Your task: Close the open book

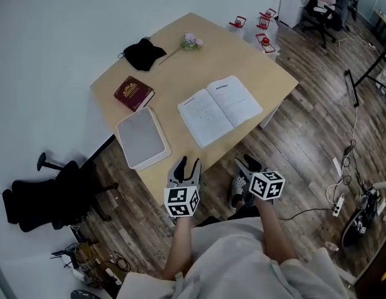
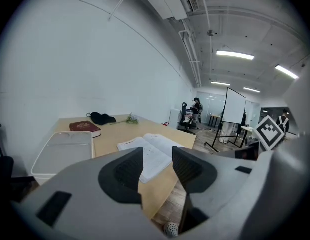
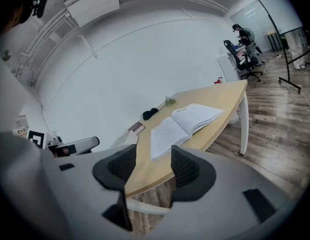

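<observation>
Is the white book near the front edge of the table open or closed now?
Open. The white book lies flat on the table, its two pages spread to either side of the middle fold, facing up.

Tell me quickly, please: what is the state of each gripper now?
Left gripper: open, holding nothing.
Right gripper: open, holding nothing.

On the table [image 1: 242, 64] the open book [image 1: 219, 109] lies right of the tray [image 1: 141, 137]. The closed book [image 1: 134, 93] lies just behind the tray, the cloth [image 1: 143, 53] farther back, and the flower sprig [image 1: 191, 40] right of the cloth. The left gripper [image 1: 188, 162] and right gripper [image 1: 247, 162] stand before the near edge.
</observation>
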A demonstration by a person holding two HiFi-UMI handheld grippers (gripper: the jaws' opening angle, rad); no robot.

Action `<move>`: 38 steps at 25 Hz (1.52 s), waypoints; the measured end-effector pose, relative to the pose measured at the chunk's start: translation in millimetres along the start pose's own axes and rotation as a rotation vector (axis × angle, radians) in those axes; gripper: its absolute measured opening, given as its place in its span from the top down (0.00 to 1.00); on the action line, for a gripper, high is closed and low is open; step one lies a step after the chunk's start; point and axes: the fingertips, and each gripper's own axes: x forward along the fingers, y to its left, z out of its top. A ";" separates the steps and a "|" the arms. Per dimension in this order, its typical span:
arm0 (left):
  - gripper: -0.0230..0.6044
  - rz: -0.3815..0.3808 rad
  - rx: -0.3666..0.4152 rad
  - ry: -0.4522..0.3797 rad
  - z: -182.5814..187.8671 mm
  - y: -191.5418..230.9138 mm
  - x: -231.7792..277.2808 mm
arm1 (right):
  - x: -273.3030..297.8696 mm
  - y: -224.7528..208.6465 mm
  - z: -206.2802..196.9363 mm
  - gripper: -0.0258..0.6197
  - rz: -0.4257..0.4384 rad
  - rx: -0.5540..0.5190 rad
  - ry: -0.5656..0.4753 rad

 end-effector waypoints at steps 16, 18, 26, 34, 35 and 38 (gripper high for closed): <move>0.67 0.110 -0.018 0.067 17.2 -1.1 111.8 | 87.3 -81.2 49.7 0.61 0.171 0.365 0.108; 0.67 0.129 -0.033 0.067 15.7 -1.3 118.3 | 98.2 -84.2 45.1 0.58 0.208 0.494 0.132; 0.67 0.167 -0.042 0.097 -5.2 -11.3 120.2 | 125.6 -102.9 23.0 0.55 0.220 0.847 0.145; 0.67 0.199 -0.050 0.099 -14.1 0.2 110.6 | 139.5 -112.6 13.2 0.51 0.190 0.972 0.108; 0.67 0.200 -0.036 0.094 -11.0 2.5 111.5 | 143.4 -112.6 13.9 0.50 0.188 0.963 0.109; 0.67 0.197 -0.007 0.085 -4.2 8.6 114.6 | 154.7 -112.0 15.2 0.48 0.176 0.949 0.120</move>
